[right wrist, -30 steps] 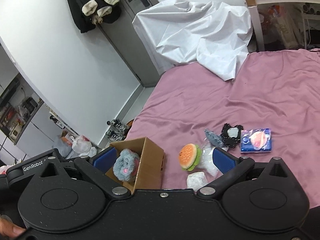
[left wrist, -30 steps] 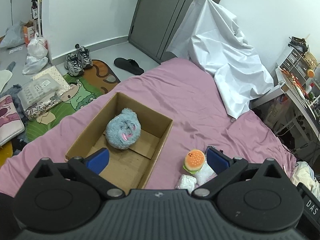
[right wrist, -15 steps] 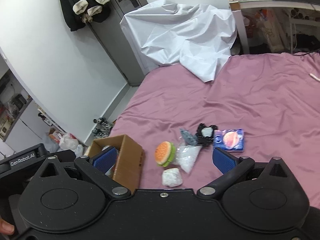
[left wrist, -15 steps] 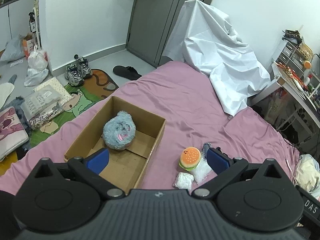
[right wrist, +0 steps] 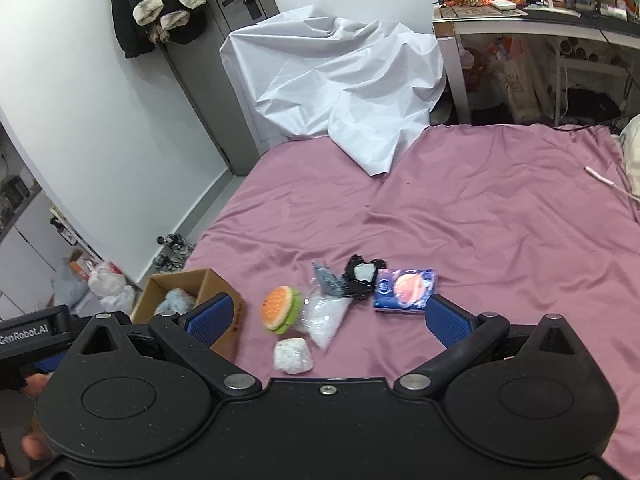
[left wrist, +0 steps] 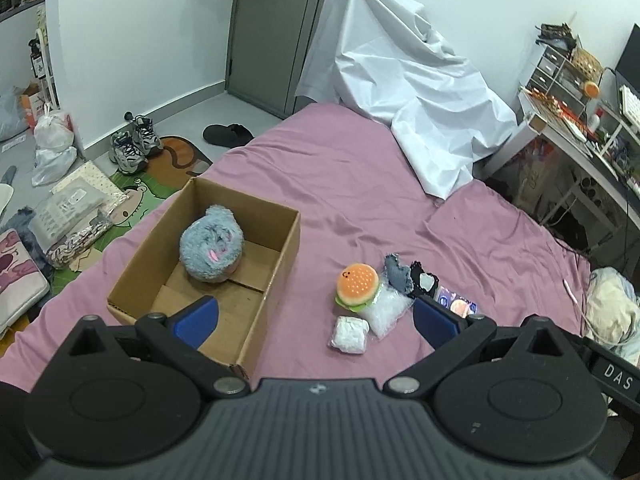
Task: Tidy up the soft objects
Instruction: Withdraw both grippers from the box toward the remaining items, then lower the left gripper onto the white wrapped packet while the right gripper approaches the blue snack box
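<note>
Both views are evenly and brightly lit by soft, diffuse indoor light, so only faint shadows are cast on the bed (left wrist: 360, 184). Strong fisheye bending is seen at the edges, where walls curve. Slight blur is noticed on distant clutter.

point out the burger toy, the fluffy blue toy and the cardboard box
burger toy (left wrist: 357, 282), left wrist view, on its orange bun top
fluffy blue toy (left wrist: 211, 245), left wrist view, middle of its fur
cardboard box (left wrist: 280, 258), left wrist view, on its right wall
</note>
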### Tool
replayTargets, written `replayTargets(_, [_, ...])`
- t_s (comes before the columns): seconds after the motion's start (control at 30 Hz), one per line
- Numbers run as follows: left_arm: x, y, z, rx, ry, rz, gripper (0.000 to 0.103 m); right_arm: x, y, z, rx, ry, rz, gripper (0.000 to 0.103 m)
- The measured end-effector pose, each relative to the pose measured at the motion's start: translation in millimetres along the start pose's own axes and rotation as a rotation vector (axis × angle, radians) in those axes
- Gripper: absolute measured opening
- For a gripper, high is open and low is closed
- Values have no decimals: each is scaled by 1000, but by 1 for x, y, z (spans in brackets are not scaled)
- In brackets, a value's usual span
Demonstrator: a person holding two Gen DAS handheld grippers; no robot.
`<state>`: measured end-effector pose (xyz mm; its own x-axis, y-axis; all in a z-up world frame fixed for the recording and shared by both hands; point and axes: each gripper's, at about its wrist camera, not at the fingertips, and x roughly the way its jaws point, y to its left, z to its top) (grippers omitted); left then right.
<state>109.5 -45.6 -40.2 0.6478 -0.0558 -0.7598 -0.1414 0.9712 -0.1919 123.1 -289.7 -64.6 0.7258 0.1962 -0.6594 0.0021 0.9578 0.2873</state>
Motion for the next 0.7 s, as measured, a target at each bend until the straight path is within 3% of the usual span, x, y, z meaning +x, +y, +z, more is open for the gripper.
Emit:
replayTargets(0.3, [7,-14,-8,35,45,30,103,1,-22,2,47,61,23,103])
replayTargets(0.7, [23,-26,-16,51,57,28,102,8,-49,6,110,52,49,103])
